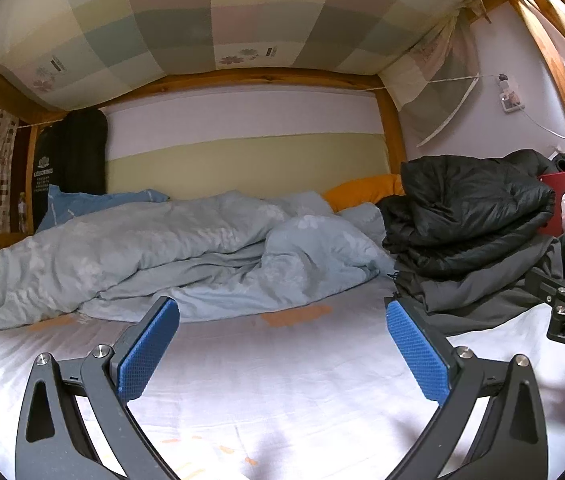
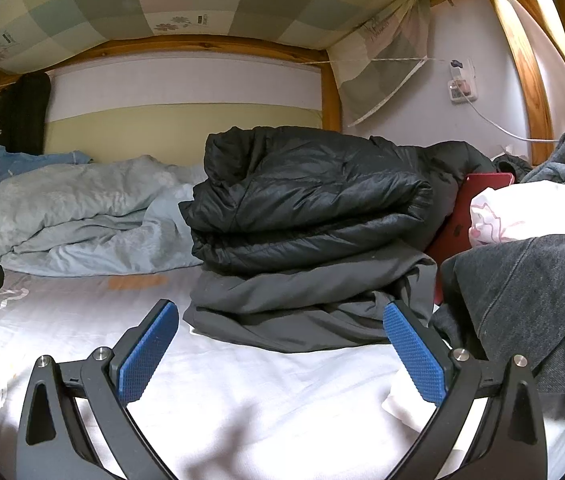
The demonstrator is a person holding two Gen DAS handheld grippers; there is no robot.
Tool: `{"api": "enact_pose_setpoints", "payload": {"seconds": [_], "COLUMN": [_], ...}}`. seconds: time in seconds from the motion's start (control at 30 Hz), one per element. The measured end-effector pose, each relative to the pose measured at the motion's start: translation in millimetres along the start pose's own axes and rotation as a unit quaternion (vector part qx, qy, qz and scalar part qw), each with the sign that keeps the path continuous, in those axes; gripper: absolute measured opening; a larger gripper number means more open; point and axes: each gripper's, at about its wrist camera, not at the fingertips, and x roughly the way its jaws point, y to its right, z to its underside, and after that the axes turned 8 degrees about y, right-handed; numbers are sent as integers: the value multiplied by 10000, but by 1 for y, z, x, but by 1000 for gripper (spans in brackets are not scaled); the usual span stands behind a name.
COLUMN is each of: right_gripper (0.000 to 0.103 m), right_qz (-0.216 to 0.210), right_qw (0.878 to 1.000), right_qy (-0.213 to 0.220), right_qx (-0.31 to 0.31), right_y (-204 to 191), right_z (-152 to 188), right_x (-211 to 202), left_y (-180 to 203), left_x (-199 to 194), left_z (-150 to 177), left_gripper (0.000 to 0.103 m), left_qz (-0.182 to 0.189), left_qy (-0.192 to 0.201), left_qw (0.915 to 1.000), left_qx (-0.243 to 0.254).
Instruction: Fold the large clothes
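Right wrist view | right gripper [image 2: 280, 354] spread, empty | folded black jacket [image 2: 306, 200] ahead | left gripper [image 1: 282, 354] spread

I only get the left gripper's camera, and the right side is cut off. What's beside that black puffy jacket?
Observer: A folded white cloth with pink print sits right of the black jacket, over a red phone-like slab.
Operator: Anything in front of that?
Observer: A dark grey denim-like garment drapes there, seam showing.
Operator: Is the other gripper holding something?
Observer: No. The right gripper has its jaws wide apart over the white sheet, facing the grey garment under the jacket.
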Motion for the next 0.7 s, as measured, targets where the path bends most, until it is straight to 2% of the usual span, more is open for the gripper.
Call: {"api": "enact_pose_setpoints", "payload": {"seconds": [0.7], "right_gripper": [103], "right_qz": [-74], "right_qw": [9999], "right_qy": [-6], "right_qx": [-98], "right_y": [0], "right_z": [0], "right_x": [5], "left_y": [1], "left_x": [-4], "left_z": [-1], "left_gripper": [103], "left_qz": [-69], "left_qy": [57], "left_qw": [10000], "left_qx": [40]}}
